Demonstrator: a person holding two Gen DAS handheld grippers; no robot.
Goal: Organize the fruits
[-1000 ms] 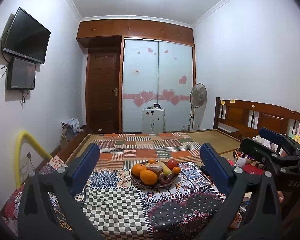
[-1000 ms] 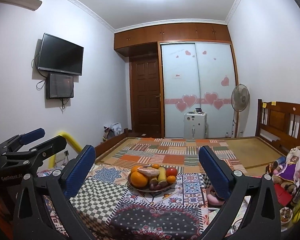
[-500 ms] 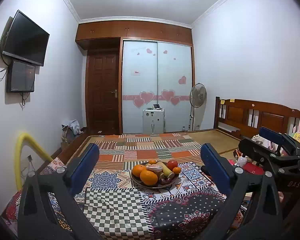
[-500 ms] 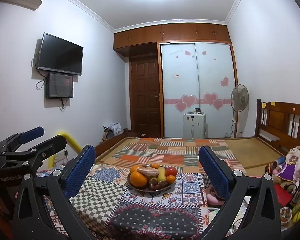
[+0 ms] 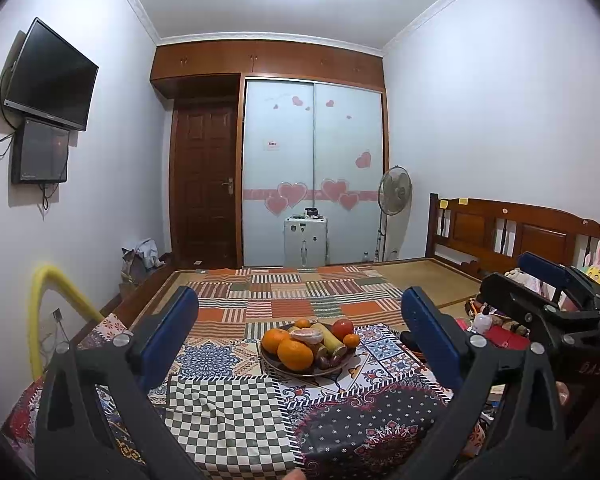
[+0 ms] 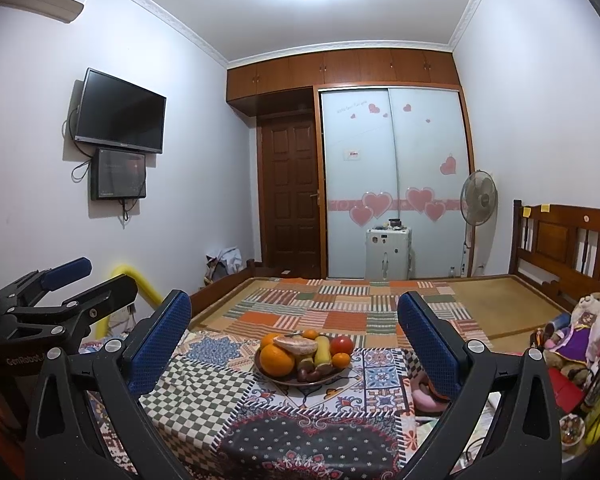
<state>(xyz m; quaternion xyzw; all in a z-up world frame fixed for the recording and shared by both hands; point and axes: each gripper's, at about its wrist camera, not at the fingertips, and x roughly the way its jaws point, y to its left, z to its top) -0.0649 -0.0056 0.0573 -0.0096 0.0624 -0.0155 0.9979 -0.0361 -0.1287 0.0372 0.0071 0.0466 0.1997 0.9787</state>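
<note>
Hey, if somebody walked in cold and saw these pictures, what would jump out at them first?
Probably the fruit plate heaped with oranges, a banana and a red fruit, in the middle of the patchwork tablecloth. Next, the open blue-padded left tongs and right tongs, each framing that plate in its own view. Behind, pink hearts dot the sliding wardrobe doors.

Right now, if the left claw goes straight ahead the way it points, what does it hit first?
Probably the fruit plate on the table: the open left claw frames it dead centre, with only bare tablecloth between. Depth is hard to judge.
</note>
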